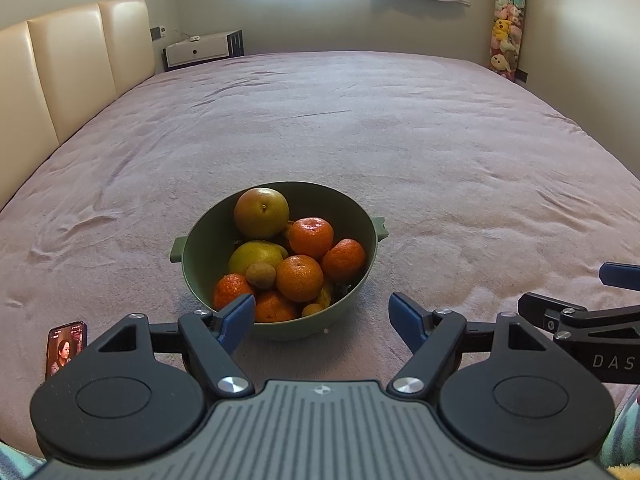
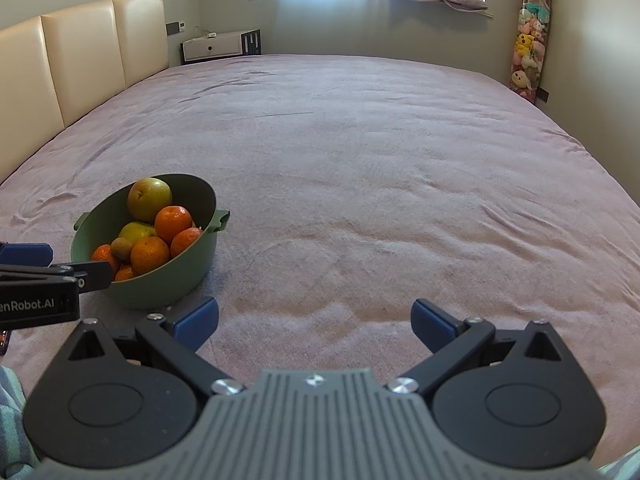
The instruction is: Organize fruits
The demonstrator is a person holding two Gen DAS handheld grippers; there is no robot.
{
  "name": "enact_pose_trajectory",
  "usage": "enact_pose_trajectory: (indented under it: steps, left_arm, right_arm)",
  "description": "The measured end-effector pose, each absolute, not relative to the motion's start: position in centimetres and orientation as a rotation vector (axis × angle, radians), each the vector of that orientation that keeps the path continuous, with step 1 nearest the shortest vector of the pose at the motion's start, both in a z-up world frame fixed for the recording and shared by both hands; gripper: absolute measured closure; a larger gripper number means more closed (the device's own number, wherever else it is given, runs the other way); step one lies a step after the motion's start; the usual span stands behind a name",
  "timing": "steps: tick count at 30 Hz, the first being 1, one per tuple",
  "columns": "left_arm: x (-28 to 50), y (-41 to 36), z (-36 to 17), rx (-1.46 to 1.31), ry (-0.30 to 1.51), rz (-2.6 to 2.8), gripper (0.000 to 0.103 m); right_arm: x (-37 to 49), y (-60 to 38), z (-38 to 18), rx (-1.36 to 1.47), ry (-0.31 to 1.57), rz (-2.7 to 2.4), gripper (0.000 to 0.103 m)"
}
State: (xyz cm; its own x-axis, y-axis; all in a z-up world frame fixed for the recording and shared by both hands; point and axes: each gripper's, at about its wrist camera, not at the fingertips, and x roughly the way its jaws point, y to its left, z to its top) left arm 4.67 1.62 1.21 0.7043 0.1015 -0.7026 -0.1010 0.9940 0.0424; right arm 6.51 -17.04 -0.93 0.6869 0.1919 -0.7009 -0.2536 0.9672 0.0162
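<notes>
A green bowl with two side handles sits on the pink bedspread, full of fruit: two pears, several tangerines and a small brown kiwi. My left gripper is open and empty, just in front of the bowl's near rim. My right gripper is open and empty over bare bedspread, to the right of the bowl. Its fingers show at the right edge of the left wrist view. The left gripper's body shows at the left edge of the right wrist view.
A phone with a lit screen lies on the bed at the near left. The wide pink bed stretches ahead. A cream headboard is on the left, a white nightstand at the far left, a plush-toy rack at the far right.
</notes>
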Motion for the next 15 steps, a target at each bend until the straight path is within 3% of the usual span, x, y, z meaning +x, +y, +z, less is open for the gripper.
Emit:
enact_pose_trajectory:
  steps: [15]
  left_arm:
    - [4.57, 1.80, 1.40, -0.001, 0.766, 0.107, 0.014]
  right_arm:
    - [6.51, -17.02, -0.92, -0.084, 0.775, 0.249, 0.004]
